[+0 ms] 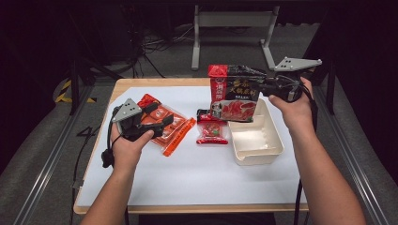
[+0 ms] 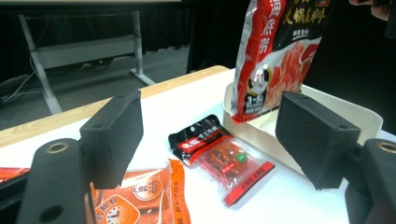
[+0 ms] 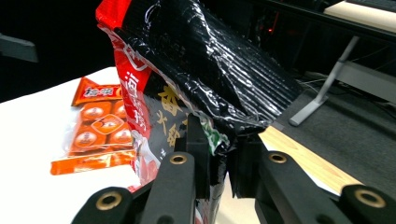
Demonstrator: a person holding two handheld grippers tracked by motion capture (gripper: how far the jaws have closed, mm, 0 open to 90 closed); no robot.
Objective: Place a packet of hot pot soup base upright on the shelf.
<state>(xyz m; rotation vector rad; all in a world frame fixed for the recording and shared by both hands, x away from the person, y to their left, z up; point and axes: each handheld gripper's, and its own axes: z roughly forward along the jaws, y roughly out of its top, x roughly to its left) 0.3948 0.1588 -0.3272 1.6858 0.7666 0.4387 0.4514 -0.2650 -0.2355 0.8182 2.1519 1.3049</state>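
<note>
My right gripper (image 1: 257,87) is shut on the upper edge of a large red and black pouch (image 1: 232,96), which hangs upright over the far end of a cream tray (image 1: 263,150). In the right gripper view the pouch (image 3: 187,60) is crumpled between the jaws of my right gripper (image 3: 222,149). My left gripper (image 1: 160,116) stands open just above an orange snack packet (image 1: 176,131) at the table's left. The left gripper view has nothing between the pads of my left gripper (image 2: 210,135), and the orange packet (image 2: 140,196) lies below. A small red packet (image 1: 212,131) lies flat between the orange packet and the tray.
A white sheet (image 1: 197,178) covers most of the wooden table (image 1: 141,83). Past the far edge stand a grey metal frame (image 1: 232,21) and floor cables (image 1: 155,47). Rails run along both sides of the table.
</note>
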